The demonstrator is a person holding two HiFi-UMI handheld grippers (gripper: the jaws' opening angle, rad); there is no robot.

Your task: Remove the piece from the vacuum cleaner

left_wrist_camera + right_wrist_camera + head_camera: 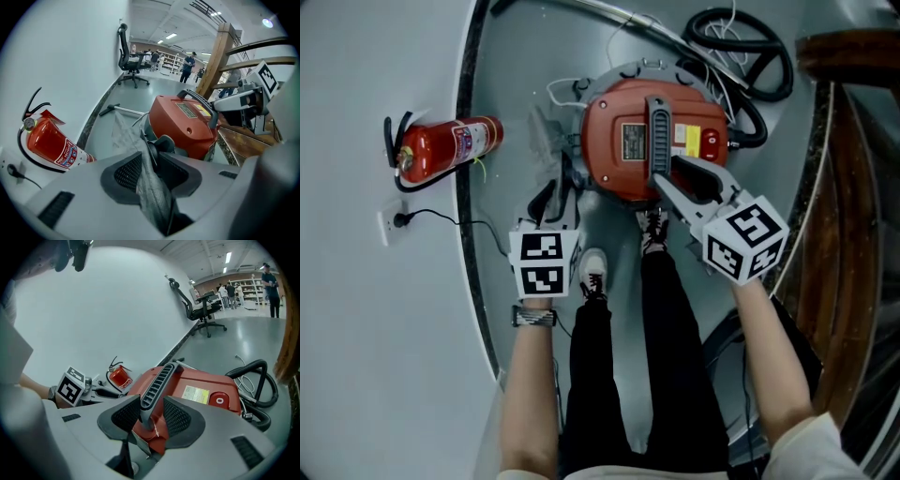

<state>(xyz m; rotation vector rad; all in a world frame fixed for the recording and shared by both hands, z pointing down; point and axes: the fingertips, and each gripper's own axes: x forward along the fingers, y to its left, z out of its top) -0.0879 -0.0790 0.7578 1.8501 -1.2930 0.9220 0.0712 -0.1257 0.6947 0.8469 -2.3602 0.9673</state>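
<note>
Grasping stage: left gripper (152, 161) open astride a grey cloth (124, 133), right gripper (152, 414) open around the handle (157, 380) of the vacuum cleaner (619, 141); next, probably clamp and lift

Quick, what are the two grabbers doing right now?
Left gripper: open, with a grey cloth hanging between its jaws.
Right gripper: open, jaws either side of the vacuum cleaner handle, not squeezing it.

Red fire extinguisher (445, 148) tilted against white wall (356, 84), plugged wall socket (397, 221) near it, grey floor (520, 84), black office chair (129, 58), wooden stair post (213, 65), distant people (189, 63).
</note>
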